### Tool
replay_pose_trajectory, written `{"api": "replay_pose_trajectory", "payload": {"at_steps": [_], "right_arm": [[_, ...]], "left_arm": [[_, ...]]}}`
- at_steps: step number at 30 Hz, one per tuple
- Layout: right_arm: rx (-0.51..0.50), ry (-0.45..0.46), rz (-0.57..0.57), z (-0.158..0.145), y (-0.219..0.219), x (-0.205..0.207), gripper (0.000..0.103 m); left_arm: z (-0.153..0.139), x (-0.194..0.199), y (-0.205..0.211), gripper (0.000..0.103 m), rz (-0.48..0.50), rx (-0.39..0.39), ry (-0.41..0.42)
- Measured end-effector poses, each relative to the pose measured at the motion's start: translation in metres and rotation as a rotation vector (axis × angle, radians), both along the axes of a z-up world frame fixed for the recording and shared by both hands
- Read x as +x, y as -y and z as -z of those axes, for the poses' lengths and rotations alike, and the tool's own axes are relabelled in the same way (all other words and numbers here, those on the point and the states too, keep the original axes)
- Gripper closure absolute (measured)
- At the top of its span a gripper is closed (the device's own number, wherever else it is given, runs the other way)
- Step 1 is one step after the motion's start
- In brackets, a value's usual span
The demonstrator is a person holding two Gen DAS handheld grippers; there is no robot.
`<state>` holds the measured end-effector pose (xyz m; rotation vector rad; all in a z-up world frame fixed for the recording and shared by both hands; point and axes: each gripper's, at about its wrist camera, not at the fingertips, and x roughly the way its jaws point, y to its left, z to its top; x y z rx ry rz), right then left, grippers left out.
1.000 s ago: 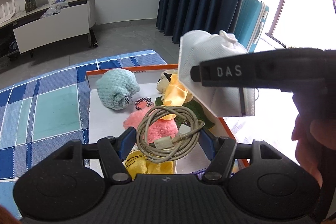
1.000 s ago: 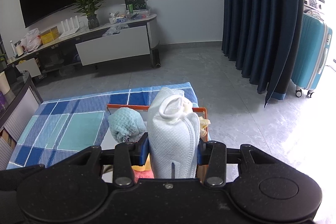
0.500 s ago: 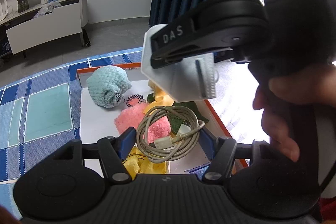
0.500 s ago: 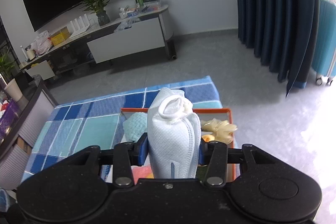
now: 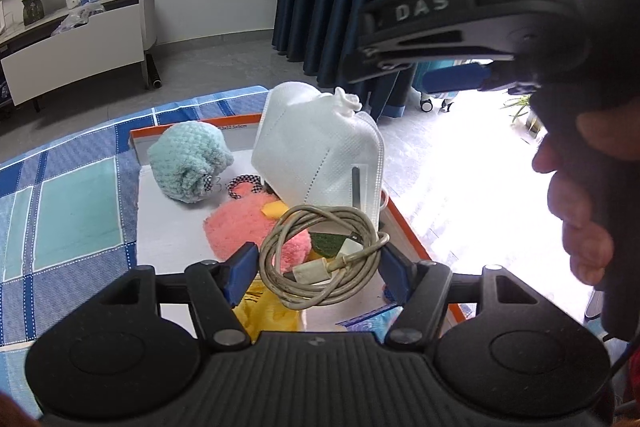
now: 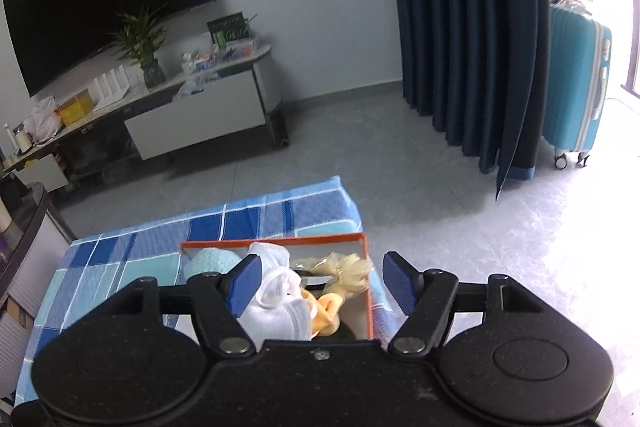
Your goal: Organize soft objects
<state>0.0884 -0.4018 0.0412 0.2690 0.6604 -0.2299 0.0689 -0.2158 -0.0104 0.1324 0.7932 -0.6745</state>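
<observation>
Right gripper was wide open, empty, above the box; mask sat mid-frame in the box, leaning on the toys. Left gripper gripped the cable at lower center. Risk: loose coil could spring open or snag the mask on release, tipping it over the rim

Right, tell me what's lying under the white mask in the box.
The white mask leans on the pink fluffy piece, with a yellow scrap and a checkered loop poking out at its lower edge. Anything further beneath it is covered in the orange-rimmed box.
</observation>
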Motion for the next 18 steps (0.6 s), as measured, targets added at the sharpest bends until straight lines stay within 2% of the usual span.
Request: {"api": "replay_pose_trajectory", "payload": {"at_steps": [1, 2, 3, 8, 13, 18], "right_arm": [[-0.013, 0.007, 0.007, -0.002, 0.001, -0.005, 0.023], [-0.028, 0.011, 0.008, -0.004, 0.000, -0.009, 0.023], [-0.043, 0.015, 0.009, -0.005, -0.001, -0.014, 0.023], [-0.080, 0.028, 0.018, -0.009, -0.003, -0.034, 0.023], [-0.109, 0.021, 0.020, -0.007, -0.008, -0.052, 0.023], [-0.089, 0.027, 0.038, -0.007, -0.008, -0.074, 0.023]], "left_arm": [[0.000, -0.001, 0.001, 0.033, 0.005, -0.009, 0.004], [-0.001, -0.001, 0.001, 0.022, 0.008, -0.018, 0.005], [-0.002, -0.002, 0.001, 0.018, 0.006, -0.024, 0.011], [-0.008, -0.005, -0.002, 0.011, -0.022, -0.016, 0.031], [-0.015, -0.010, -0.012, 0.009, -0.081, 0.003, 0.040], [-0.023, -0.016, -0.024, 0.004, -0.147, 0.017, 0.054]]}}
